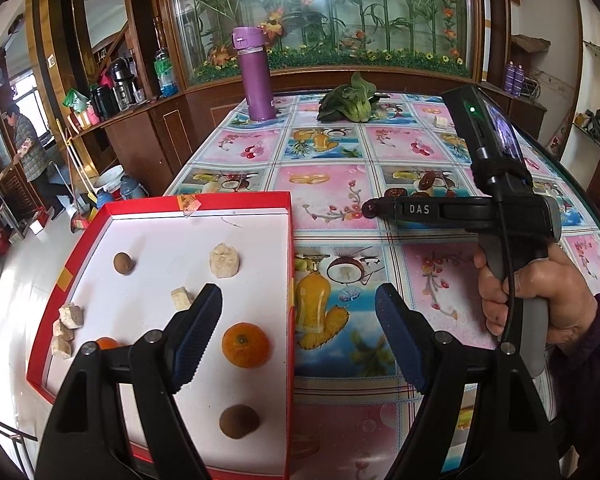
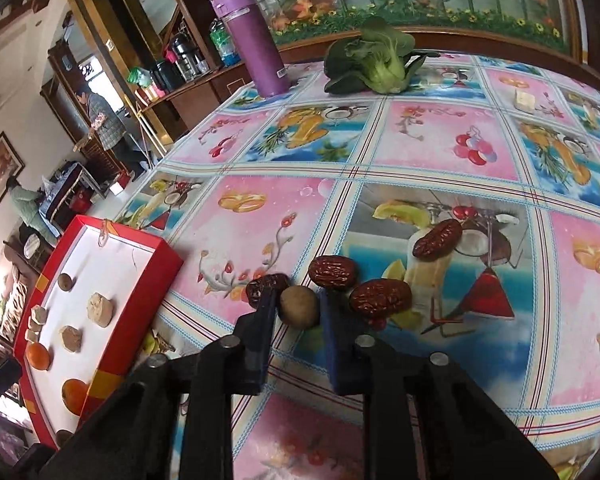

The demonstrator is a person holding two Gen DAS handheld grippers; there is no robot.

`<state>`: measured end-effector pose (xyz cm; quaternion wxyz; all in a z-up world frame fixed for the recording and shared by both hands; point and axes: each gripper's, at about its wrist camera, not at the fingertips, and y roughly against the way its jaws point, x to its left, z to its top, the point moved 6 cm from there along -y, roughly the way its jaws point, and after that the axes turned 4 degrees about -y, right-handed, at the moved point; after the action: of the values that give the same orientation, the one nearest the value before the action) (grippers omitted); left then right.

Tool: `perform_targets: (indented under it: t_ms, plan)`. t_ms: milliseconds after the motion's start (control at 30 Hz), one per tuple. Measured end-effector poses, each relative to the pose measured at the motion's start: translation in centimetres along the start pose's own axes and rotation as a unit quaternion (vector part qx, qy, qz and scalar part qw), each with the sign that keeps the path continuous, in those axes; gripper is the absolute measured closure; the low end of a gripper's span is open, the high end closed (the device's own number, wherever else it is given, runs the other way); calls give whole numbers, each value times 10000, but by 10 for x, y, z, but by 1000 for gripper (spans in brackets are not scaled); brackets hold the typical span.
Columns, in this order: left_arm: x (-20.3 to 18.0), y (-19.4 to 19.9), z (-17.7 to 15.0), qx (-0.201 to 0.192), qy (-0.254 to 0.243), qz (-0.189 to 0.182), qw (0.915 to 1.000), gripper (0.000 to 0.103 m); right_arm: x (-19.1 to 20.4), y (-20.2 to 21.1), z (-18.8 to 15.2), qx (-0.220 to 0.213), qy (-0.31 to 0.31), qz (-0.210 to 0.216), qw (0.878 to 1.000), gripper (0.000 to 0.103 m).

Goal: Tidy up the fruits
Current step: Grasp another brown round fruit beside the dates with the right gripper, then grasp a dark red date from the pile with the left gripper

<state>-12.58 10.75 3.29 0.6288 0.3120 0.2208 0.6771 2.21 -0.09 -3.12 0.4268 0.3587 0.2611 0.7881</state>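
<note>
- Sitting between the right claw (image 2: 298, 300)'s two blue pads is a small round brown fruit (image 2: 299, 305), dull and tan; the pads stand just beside it on either side, but whether they press it cannot be told.
- Four wrinkled dark red dates (image 2: 333, 272) lie around it on the worktop (image 2: 420, 152), one touching the left pad.
- The left claw (image 1: 298, 334) hangs released, pads spread wide, over the right edge of a red box (image 1: 288, 280) with a white floor.
- In the box lie two oranges (image 1: 245, 345), two brown round fruits (image 1: 239, 421) and several pale cut chunks (image 1: 224, 260), all apart from each other.
- The worktop wears a glossy cloth of pink and blue squares printed with fruit and drinks.
- At its far end stand a purple flask (image 1: 255, 76) and a leafy green vegetable (image 1: 350, 100); a pale chunk (image 2: 525, 100) lies alone to the right.
- The right device, held by a hand (image 1: 540, 296) in a dark sleeve, reads "DAS" (image 1: 419, 209).
- Behind the table is a glass panel of bamboo and flowers in dark wood; a person (image 1: 30, 152) stands far left.
</note>
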Motion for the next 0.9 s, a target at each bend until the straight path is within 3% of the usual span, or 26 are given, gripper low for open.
perform_targets:
  t_ms: [133,433,633,900]
  plan:
    - [-5,-8,9,32,-68,28,10000,23,-2,2,0,75,-12,65,10000,84]
    - [-27,-52,48,300,-217,-113,9993,23,-45,53,-6,111,-847,602,9945,83]
    - [-46,-94,65,621,-137,-192,9978,23,-82,63,-7,31,-1432,390,9889,83]
    - [-51,-138,66,980,156,-82,9950,26,-89,56,-9,192,-1630,251,9861,83]
